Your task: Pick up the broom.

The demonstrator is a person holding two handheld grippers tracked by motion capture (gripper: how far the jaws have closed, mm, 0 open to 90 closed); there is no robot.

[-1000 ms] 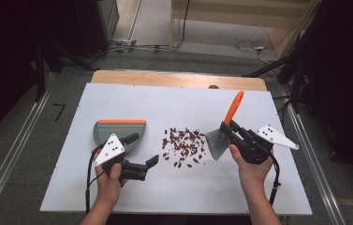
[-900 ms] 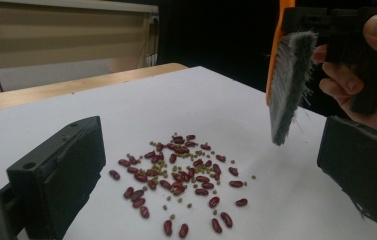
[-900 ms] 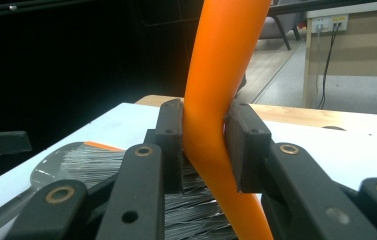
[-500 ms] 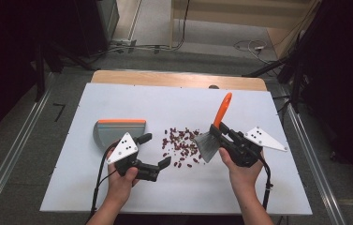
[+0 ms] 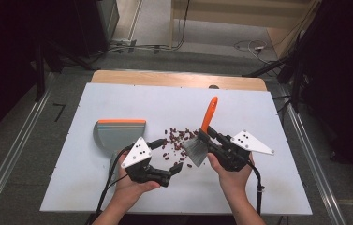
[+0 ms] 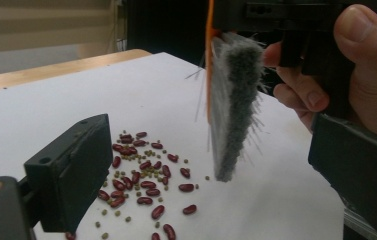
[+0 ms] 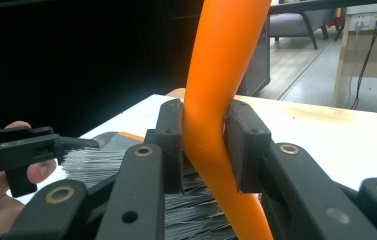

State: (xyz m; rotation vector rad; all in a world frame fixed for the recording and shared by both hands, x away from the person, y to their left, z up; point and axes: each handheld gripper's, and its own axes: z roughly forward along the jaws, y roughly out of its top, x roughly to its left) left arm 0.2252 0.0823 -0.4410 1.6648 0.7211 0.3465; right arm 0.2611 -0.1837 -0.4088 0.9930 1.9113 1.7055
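Both hands moved in toward the beans (image 5: 178,140). R gripper (image 5: 208,136) clamps brush (image 5: 201,138) handle, bristles angled to sweep. L gripper (image 5: 168,156) wide, jaws just closing slightly, nothing between; dustpan (image 5: 114,134) unheld.

In the right gripper view, the brush's orange handle (image 7: 221,85) is running off the top and bottom edges, and the right tongs (image 7: 203,150) are covering most of the grey bristles (image 7: 101,162) and much of the dustpan (image 7: 118,136) behind them. In the left gripper view, the brush head (image 6: 233,105) is getting cut off at the top edge, the small green grains among the red beans (image 6: 143,175) are staying too small to identify, and one black jaw of the left tongs (image 6: 211,165) is hiding a few beans. In the high view, the left tongs (image 5: 165,157) are covering the dustpan's (image 5: 118,133) handle, and both forearms are leaving by the bottom edge.
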